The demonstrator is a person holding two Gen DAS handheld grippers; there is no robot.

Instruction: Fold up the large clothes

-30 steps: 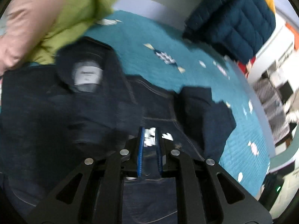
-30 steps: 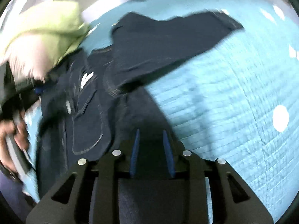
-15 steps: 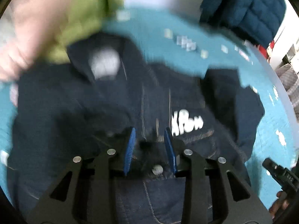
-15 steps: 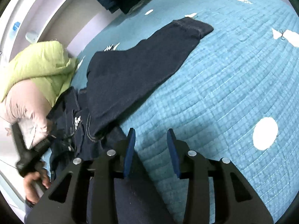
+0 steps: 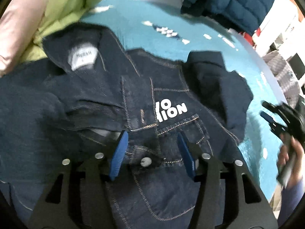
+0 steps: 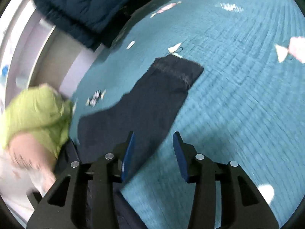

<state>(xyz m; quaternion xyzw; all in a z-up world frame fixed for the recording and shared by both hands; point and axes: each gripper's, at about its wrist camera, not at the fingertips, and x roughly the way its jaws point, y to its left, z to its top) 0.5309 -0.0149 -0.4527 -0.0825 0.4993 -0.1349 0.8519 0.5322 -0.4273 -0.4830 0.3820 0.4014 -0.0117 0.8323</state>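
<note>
Both sets of jaws are opening and gripping nothing; the left gripper (image 5: 152, 150) stands with its blue pads apart over the front of the dark denim jacket (image 5: 133, 105), the cloth and a metal button (image 5: 145, 161) showing loose between them, no pad pressing; the right gripper (image 6: 153, 152) has its jaws moderately apart over the teal quilt (image 6: 238, 95), with only the edge of the jacket's sleeve (image 6: 162, 95) by its left pad. The jacket fills the middle of the left view, collar and white label (image 5: 83, 57) at upper left, white lettering (image 5: 171, 112) at centre; its sleeve runs diagonally up the right view. A green and pink garment (image 5: 57, 9) lies at upper left, a blue padded coat (image 5: 228, 2) at upper right.
</note>
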